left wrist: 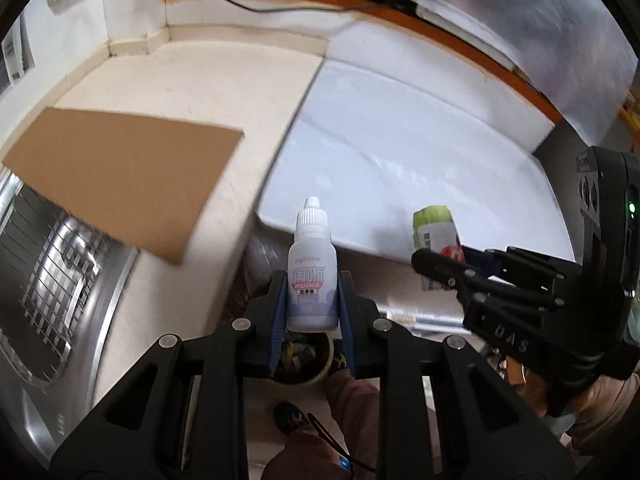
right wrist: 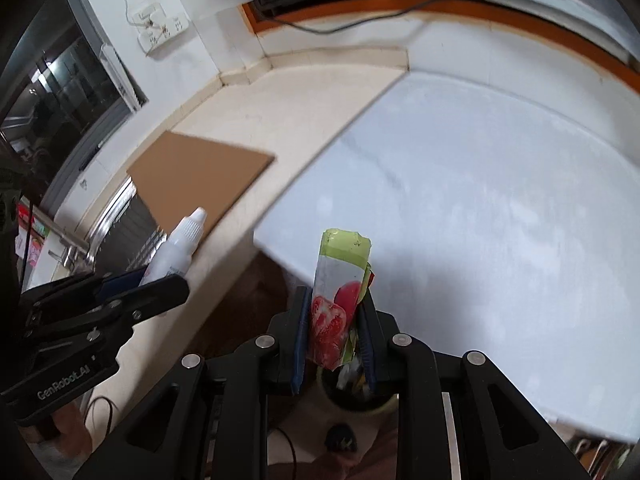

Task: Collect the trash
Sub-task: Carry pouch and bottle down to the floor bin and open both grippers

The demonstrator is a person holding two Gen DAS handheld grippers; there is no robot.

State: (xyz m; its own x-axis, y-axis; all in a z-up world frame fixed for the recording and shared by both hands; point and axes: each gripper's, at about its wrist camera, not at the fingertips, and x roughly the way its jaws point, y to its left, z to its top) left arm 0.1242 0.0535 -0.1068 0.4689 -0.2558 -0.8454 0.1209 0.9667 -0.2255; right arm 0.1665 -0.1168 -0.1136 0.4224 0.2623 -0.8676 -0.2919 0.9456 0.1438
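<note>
My left gripper is shut on a small white dropper bottle with a ribbed cap, held upright between the blue pads. My right gripper is shut on a flattened green and white snack wrapper printed with red tomatoes. Each view shows the other hand: the wrapper in the right gripper at the right of the left wrist view, the bottle in the left gripper at the left of the right wrist view. A round bin with trash in it stands on the floor straight below both grippers.
A white board covers the counter on the right; the cream counter carries a flat sheet of cardboard. A steel sink with a wire rack lies at the left. A person's shoe is on the floor by the bin.
</note>
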